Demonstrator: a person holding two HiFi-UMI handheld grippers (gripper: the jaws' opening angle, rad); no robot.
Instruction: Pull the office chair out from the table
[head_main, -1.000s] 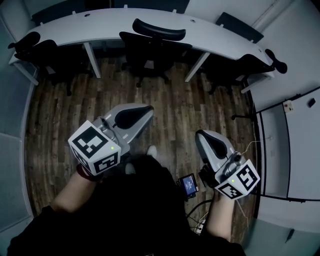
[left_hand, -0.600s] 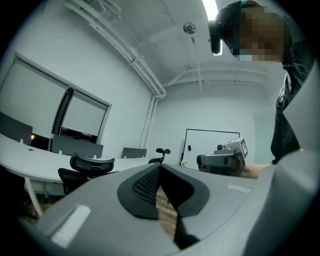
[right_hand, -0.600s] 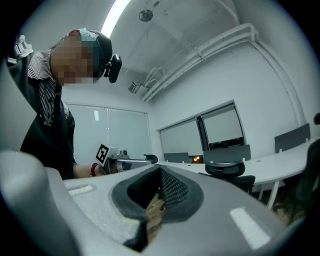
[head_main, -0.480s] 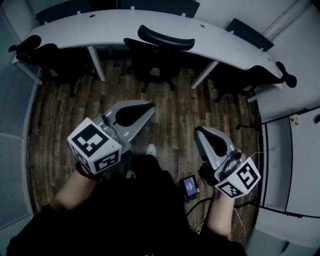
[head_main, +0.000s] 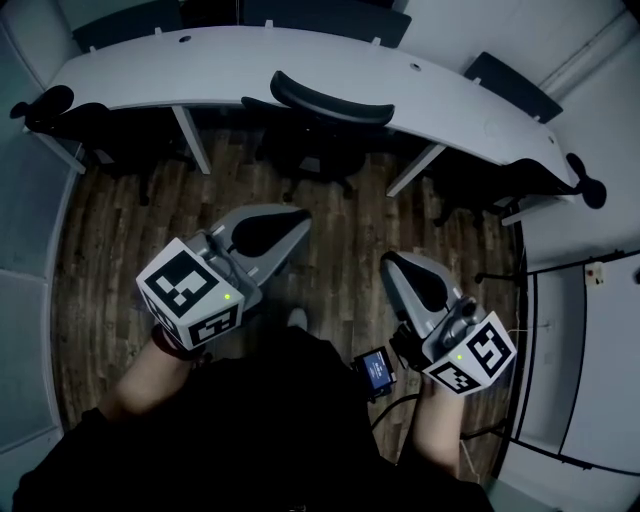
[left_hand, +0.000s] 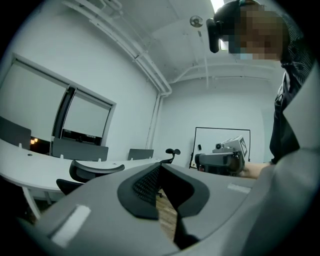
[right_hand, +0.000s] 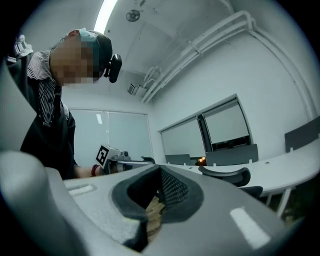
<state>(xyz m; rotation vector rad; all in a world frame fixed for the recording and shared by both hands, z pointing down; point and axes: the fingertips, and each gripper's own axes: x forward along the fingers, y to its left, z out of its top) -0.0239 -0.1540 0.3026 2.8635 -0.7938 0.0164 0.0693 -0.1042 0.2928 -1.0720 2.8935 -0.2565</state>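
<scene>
The black office chair (head_main: 328, 100) stands tucked under the middle of the curved white table (head_main: 200, 55), its curved headrest rising above the table edge. Both grippers are held level over the wooden floor, well short of the chair and pointing toward it. My left gripper (head_main: 296, 220) is shut and holds nothing. My right gripper (head_main: 392, 266) is also shut and empty. In the left gripper view the chair (left_hand: 95, 170) shows beyond the closed left gripper (left_hand: 160, 169). In the right gripper view the chair (right_hand: 226, 175) lies beyond the closed right gripper (right_hand: 160, 171).
Two more black chairs stand at the table, one at the left end (head_main: 80, 112) and one at the right end (head_main: 530, 172). White table legs (head_main: 192, 140) flank the middle chair. A small lit device (head_main: 377, 368) hangs near the person's waist. A partition (head_main: 590, 340) stands at the right.
The person has stepped toward the table: the table and middle chair sit lower and nearer in the head view. Both grippers came forward with the body and stayed shut.
</scene>
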